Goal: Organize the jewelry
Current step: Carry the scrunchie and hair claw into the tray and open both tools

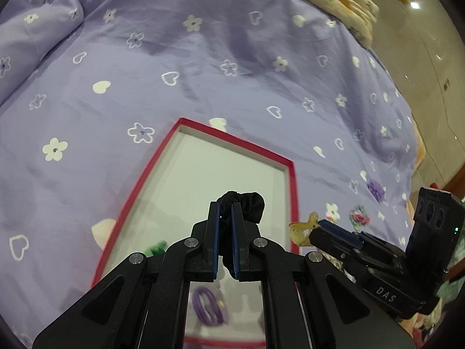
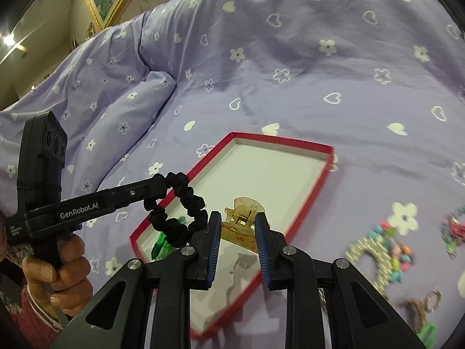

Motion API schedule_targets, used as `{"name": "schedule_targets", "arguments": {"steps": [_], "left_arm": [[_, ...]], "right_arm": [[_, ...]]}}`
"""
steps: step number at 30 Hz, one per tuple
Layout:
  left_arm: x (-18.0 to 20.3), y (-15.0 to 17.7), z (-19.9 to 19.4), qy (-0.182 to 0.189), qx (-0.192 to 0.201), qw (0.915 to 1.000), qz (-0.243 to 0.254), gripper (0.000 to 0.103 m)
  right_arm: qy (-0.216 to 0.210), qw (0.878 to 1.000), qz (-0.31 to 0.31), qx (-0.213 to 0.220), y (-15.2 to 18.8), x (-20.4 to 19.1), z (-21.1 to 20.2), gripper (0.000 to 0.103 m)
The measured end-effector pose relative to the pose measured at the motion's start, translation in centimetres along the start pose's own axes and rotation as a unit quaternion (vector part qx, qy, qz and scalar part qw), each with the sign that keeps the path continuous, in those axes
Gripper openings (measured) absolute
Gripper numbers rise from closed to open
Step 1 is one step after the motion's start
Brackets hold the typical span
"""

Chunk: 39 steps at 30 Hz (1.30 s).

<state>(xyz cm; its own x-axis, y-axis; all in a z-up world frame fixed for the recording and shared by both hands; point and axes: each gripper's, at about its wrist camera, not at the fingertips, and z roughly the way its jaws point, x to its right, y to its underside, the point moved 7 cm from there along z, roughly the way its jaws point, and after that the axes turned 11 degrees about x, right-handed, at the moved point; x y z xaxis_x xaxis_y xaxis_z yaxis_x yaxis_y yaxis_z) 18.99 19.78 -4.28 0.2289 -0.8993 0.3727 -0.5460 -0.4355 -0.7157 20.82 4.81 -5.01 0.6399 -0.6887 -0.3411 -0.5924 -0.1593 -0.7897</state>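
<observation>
A bed (image 2: 290,58) in lilac flower-print bedding carries a shallow red-rimmed box (image 2: 331,152), white inside. Above the box, the left gripper (image 1: 226,208) is clamped on a black scrunchie (image 2: 186,195); the right gripper (image 2: 237,221) is closed partway on an amber claw hair clip (image 2: 242,218). Beaded bracelets (image 2: 392,250) lie on the bedding beside the box. Judged best: lower each piece close to the box floor, apart from the purple hair ties (image 1: 207,305) already in the box, then release.
</observation>
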Motion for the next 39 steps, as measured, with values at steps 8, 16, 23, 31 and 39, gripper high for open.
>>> {"name": "schedule_targets", "arguments": {"steps": [8, 16, 23, 31, 39], "left_arm": [[-3.1, 0.0, 3.7, -0.018, -0.021, 0.9994, -0.019, 0.006], [-5.1, 1.6, 6.0, -0.054, -0.048, 0.9972, -0.020, 0.006], [-5.9, 2.8, 6.9, -0.070, -0.067, 0.9951, -0.020, 0.009], [-6.0, 3.0, 6.4, -0.081, -0.066, 0.9944, -0.011, 0.029], [-6.1, 2.8, 4.7, -0.085, -0.057, 0.9947, -0.010, 0.043]], "right_arm": [[0.004, 1.000, -0.006, -0.028, -0.2, 0.3, 5.4, 0.024], [0.012, 0.997, -0.035, -0.063, 1.4, 0.3, 8.4, 0.024], [0.004, 0.997, -0.041, -0.072, 1.9, 0.3, 8.7, 0.028], [0.007, 0.996, -0.034, -0.076, 2.2, 0.7, 9.1, 0.035], [0.006, 0.997, -0.022, -0.070, 1.9, 0.8, 8.5, 0.044]]}}
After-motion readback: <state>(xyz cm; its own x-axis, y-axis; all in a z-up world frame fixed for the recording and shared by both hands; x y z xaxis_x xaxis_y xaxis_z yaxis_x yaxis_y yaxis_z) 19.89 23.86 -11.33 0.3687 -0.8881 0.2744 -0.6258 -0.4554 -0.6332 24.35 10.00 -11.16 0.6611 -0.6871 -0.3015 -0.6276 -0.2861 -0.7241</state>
